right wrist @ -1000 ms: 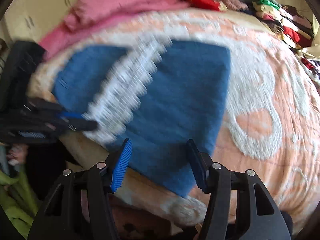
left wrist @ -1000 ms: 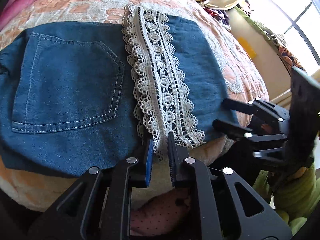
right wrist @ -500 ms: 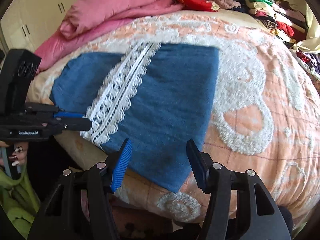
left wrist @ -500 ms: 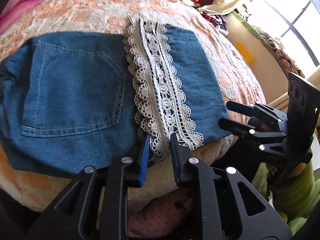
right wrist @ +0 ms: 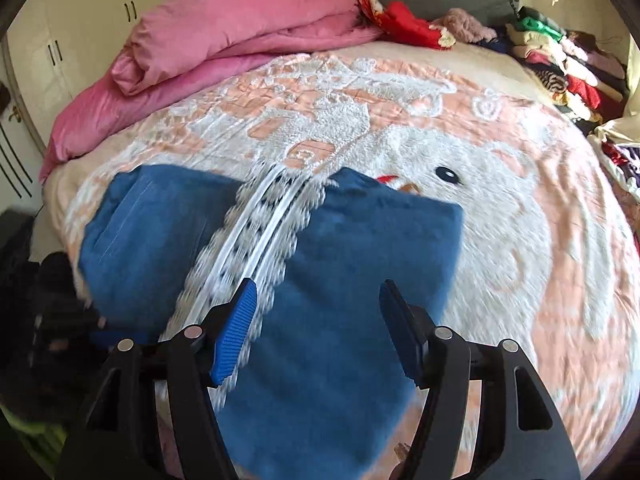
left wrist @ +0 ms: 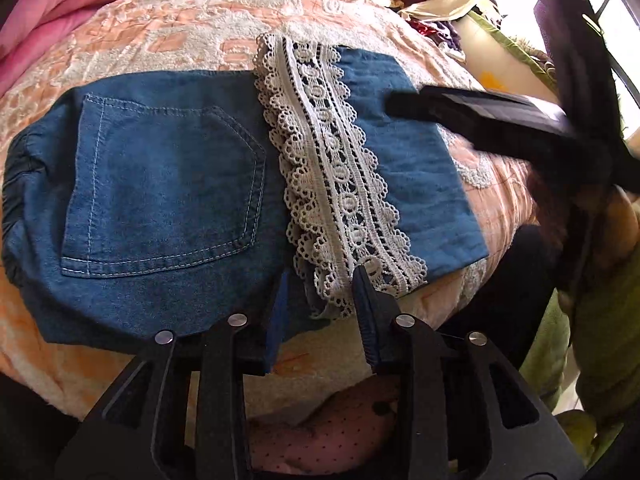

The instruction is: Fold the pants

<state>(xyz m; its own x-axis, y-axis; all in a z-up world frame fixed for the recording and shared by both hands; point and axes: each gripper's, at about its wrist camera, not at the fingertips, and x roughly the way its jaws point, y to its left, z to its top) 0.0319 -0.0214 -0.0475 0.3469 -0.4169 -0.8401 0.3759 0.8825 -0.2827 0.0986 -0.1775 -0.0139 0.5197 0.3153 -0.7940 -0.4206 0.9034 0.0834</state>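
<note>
The blue denim pants (left wrist: 168, 200) lie folded flat on the bed, back pocket up, with a white lace hem strip (left wrist: 336, 184) across them. My left gripper (left wrist: 320, 292) is open at the near edge of the pants, its jaws either side of the lace end, holding nothing. My right gripper (right wrist: 316, 304) is open and hovers over the right part of the pants (right wrist: 352, 280), empty. It also shows blurred in the left wrist view (left wrist: 472, 112) above the right denim panel.
The bed has a peach and white blanket (right wrist: 500, 208). A pink quilt (right wrist: 224, 40) lies rolled at the far left. Piles of clothes (right wrist: 560, 56) sit along the far right. A window (left wrist: 616, 20) is at the right.
My left gripper has opened wider and let go of the lace edge. My right gripper has moved up and forward over the pants.
</note>
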